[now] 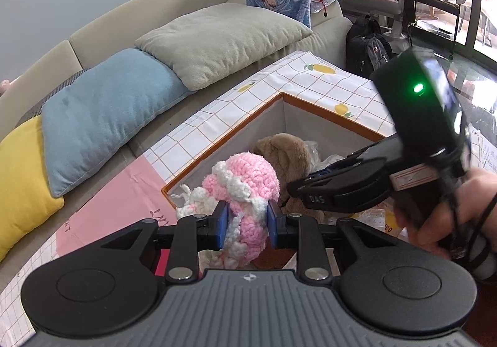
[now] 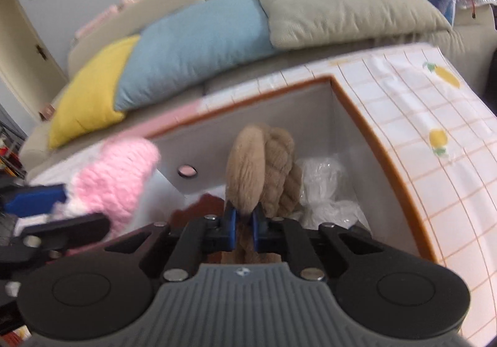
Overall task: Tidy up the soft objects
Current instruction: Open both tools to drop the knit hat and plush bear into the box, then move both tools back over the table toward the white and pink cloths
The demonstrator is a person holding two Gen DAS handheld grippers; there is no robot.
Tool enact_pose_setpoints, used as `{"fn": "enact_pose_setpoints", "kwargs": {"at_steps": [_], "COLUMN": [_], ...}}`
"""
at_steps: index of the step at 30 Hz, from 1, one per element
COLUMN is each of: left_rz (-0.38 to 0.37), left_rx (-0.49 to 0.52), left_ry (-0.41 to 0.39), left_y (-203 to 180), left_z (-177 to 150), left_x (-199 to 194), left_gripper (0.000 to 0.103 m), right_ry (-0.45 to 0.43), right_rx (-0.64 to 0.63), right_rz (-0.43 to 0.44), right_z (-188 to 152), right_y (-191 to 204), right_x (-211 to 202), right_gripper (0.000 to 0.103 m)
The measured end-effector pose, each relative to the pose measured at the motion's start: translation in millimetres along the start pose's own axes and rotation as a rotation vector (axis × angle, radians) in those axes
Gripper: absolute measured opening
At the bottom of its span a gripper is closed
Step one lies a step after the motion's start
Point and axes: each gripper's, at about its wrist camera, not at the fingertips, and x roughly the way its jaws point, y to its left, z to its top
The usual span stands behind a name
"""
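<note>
Your left claw (image 1: 247, 224) half open, pads clamped on pink crochet toy (image 1: 240, 182). Right claw (image 2: 243, 224) nearly closed, pinching tan plush (image 2: 248, 160) over storage box (image 2: 351, 105).

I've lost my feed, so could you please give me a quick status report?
Left gripper shut on pink-and-white crocheted toy. Right gripper shut on tan plush toy, inside orange-rimmed fabric bin. Crumpled clear plastic beside it.

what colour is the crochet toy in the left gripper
Pink with white trim, the crochet toy shows best in the left wrist view.

Pink crochet toy (image 1: 245, 179) knitted, rough; brown plush (image 2: 248, 167) furry; bag (image 2: 326, 191) glossy plastic.
</note>
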Motion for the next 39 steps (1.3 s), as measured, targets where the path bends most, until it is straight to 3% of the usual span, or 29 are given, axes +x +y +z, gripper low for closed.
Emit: {"fn": "enact_pose_setpoints", "kwargs": {"at_steps": [2, 4, 7, 13, 19, 23, 28, 37, 39], "left_rz": [-0.007, -0.016, -0.025, -0.055, -0.077, -0.095, -0.101, -0.086, -0.077], "left_rx": [0.017, 0.035, 0.057, 0.073, 0.044, -0.020, -0.022, -0.086, -0.110], "left_ry": [0.005, 0.017, 0.044, 0.094, 0.140, 0.128, 0.058, -0.022, -0.038], "left_y": [-3.1, -6.9, -14.0, -28.5, -34.8, -28.1, -27.1, -19.0, -15.5], "left_z": [1.5, 2.0, 2.6, -6.5, -15.8, -16.9, -17.6, -38.7, -45.9], "left_x": [2.5, 7.0, 16.3, 29.4, 34.4, 28.9, 6.4, -35.5, -44.0], "left_gripper": [0.029, 0.029, 0.029, 0.031, 0.031, 0.039, 0.052, 0.053, 0.053], "right_ry": [0.014, 0.010, -0.024, -0.099, -0.064, -0.056, -0.047, -0.027, -0.029], "right_rx": [0.013, 0.052, 0.068, 0.062, 0.078, 0.082, 0.081, 0.043, 0.033], "right_rz": [-0.025, 0.012, 0.023, -0.036, -0.019, -0.040, -0.063, -0.093, -0.092], "right_z": [-0.7, -0.5, -5.2, -37.7, -61.7, -62.1, -66.9, -79.8, -82.3], "right_y": [-5.6, -12.2, -16.8, -17.5, -14.0, -15.3, -12.7, 3.8, 8.2], "right_x": [2.8, -5.8, -27.3, -73.9, -82.8, -83.0, -87.8, -102.8, -107.2], "right_gripper": [0.007, 0.008, 0.017, 0.031, 0.031, 0.032, 0.037, 0.044, 0.050]}}
